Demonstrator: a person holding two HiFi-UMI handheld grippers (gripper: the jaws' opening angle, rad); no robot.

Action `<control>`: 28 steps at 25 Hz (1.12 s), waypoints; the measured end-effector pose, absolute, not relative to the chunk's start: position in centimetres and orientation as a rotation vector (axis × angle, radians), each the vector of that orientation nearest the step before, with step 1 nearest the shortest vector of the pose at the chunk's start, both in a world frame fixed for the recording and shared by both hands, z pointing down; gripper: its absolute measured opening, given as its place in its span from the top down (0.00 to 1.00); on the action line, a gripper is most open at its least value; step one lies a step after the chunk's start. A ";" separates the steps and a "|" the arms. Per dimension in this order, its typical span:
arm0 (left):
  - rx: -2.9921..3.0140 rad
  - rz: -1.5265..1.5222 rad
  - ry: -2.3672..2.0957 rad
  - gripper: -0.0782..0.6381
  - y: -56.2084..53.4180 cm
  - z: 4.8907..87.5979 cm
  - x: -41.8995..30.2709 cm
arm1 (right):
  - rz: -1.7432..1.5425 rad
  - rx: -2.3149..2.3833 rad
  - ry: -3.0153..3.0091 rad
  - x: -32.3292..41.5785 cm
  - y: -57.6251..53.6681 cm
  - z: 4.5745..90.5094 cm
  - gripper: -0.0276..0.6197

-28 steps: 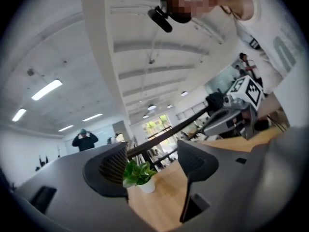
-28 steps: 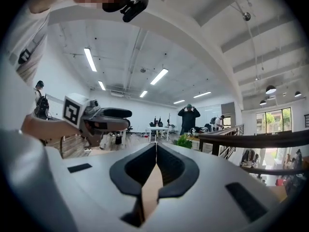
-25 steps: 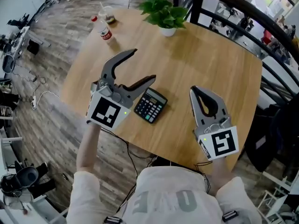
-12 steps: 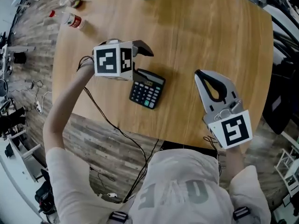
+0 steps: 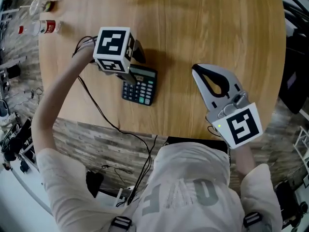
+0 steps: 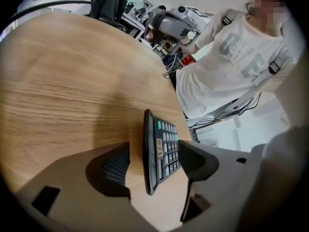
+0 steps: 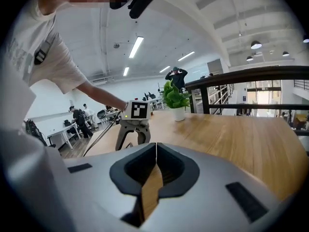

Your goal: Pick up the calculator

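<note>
Left gripper (image 6: 153,151), jaws apart, low over the table (image 5: 203,28), straddling the calculator (image 5: 139,85) lying flat near the front edge. Risks shoving it sideways on uneven jaw contact, or slipping off thin sides.

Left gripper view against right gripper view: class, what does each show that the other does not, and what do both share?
Left gripper view only: the calculator, lying between the open left tongs. Right gripper view only: the potted plant, and the right tongs shut with nothing between them. Both share: the wooden table, and each looks across it at the other gripper.
</note>
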State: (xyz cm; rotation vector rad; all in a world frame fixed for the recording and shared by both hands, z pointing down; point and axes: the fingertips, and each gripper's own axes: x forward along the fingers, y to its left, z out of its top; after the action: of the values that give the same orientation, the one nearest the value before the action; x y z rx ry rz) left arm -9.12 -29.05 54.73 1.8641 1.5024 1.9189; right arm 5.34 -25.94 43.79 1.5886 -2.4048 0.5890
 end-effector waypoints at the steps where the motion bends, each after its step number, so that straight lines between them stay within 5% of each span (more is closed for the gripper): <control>1: 1.810 1.909 1.509 0.45 -28.5 54.8 -9.5 | 0.598 1.573 -2.402 5.1 -25.6 44.2 0.92; 18: 1.414 1.834 1.500 0.58 -26.6 55.4 -10.5 | 0.701 1.497 -2.344 4.8 -25.2 47.6 0.92; 22: 1.435 1.937 1.503 0.71 -26.8 56.4 -10.0 | 0.660 1.487 -2.333 5.2 -25.2 47.7 0.92; 28: 1.460 1.973 1.469 0.72 -26.7 56.5 -10.3 | 0.675 1.461 -2.350 4.7 -24.8 47.7 0.92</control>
State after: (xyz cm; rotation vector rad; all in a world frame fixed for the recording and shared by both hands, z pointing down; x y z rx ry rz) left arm -10.26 -26.72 56.49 1.4602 1.4691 1.9726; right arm 4.72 -24.82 47.70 1.4613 -2.3504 0.6746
